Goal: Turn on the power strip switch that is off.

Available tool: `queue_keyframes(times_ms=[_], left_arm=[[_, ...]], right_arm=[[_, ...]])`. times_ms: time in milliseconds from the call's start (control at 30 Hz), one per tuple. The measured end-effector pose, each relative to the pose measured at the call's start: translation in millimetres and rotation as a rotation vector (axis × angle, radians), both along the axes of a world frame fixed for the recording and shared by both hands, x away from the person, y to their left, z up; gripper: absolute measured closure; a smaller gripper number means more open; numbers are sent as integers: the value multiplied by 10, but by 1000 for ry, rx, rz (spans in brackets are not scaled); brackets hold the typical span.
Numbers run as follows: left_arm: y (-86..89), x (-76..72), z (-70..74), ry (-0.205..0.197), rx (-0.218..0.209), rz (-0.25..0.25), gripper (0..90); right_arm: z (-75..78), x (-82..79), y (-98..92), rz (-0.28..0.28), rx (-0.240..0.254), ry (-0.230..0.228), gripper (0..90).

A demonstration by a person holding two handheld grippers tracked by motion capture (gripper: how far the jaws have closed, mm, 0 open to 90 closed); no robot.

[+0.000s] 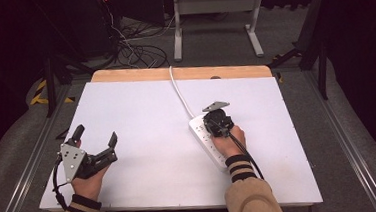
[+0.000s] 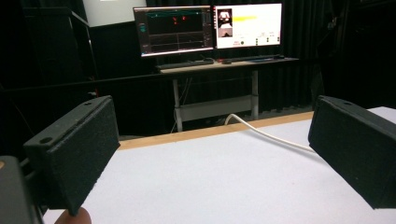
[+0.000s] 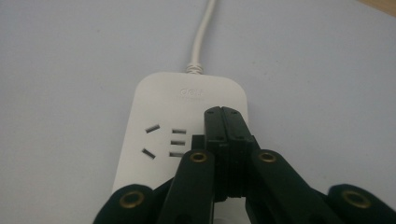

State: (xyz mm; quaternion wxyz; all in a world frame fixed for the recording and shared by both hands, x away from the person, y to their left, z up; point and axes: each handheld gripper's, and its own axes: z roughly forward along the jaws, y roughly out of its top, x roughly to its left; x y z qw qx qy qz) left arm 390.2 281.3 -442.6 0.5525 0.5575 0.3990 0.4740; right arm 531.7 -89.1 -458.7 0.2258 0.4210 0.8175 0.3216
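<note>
While the left gripper [image 1: 96, 138] rests on the near left of the table [image 1: 141, 109] with its jaws spread wide on nothing, the right gripper [image 3: 226, 122] hangs directly over the power strip [image 3: 183, 100], jaws pressed together with nothing visible between them. The strip lies right of centre, its long axis running from the right hand [image 1: 230, 142] away towards the far edge, tilted a little leftward. Its white cord [image 2: 266, 133] continues that line off the far side. The right hand is clearly the nearer; the left sits well apart.
</note>
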Motion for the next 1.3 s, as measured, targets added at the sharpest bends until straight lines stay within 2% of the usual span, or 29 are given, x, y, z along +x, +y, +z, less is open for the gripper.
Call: queue_keyframes(times_ms=[67,167,333,567,667,733,900,1067,1167,1200,1300], left_arm=[[1,2,-1,2,-3,-1,23],[1,2,-2,2,-1,-1,23],[-1,0,-1,0,0,-1,23],[3,1,-3,3,-5,-1,24],[2,7,-6,4,0,-1,24],[2,11,-10,8,3,-3,24],[-2,13,-10,6,3,-4,25],[8,20,-20,11,0,-4,25],[15,18,-21,12,0,-3,25],[13,16,-19,12,1,-2,25],[2,15,-16,9,1,-1,25]], right_arm=[[-3,-1,-4,0,5,-2,900],[-2,-7,11,1,-15,-11,900],[-6,-2,-13,0,13,-2,900],[2,5,-10,8,3,0,900],[18,18,-24,18,8,20,900],[18,15,-19,28,-4,14,900],[33,19,-28,39,2,18,900],[147,-38,-147,78,31,-57,900],[271,-135,-391,84,71,-99,852],[302,-174,-480,76,97,-109,848],[384,-318,-725,48,162,-176,864]])
